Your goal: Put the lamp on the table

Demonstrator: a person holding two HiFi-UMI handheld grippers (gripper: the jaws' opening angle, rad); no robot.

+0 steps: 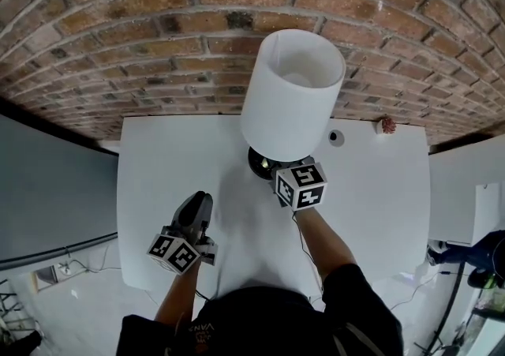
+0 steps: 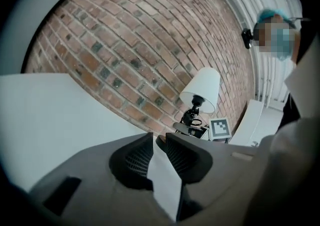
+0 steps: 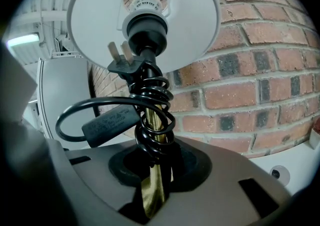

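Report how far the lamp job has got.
Done: the white-shaded brass-stemmed lamp is over the white table, its black base seemingly down or nearly so. In hand: the right gripper clamps the stem. Remaining: release it; the left gripper is open, empty.
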